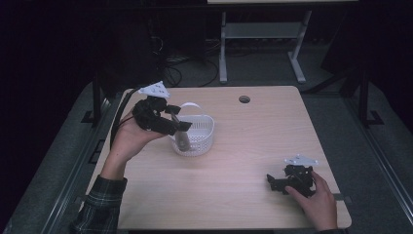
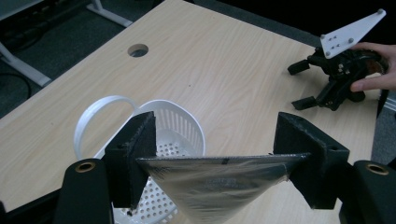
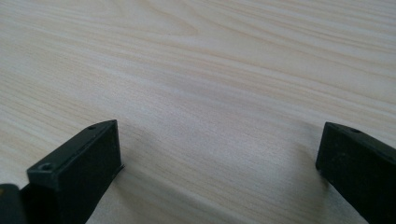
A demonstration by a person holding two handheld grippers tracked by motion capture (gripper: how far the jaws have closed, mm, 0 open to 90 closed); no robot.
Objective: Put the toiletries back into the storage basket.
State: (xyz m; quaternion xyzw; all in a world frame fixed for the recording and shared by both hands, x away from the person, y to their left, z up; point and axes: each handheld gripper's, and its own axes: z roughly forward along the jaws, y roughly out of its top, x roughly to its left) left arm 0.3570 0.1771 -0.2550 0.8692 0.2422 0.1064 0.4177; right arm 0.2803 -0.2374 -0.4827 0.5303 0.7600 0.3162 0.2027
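Silvery packet (image 2: 219,179) in left gripper (image 2: 215,154) above white basket (image 2: 182,135).

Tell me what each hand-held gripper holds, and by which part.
The left hand-held gripper holds a clear plastic-wrapped packet by its flat top edge, over the white basket. The right hand-held gripper holds nothing, its jaws apart over the table.
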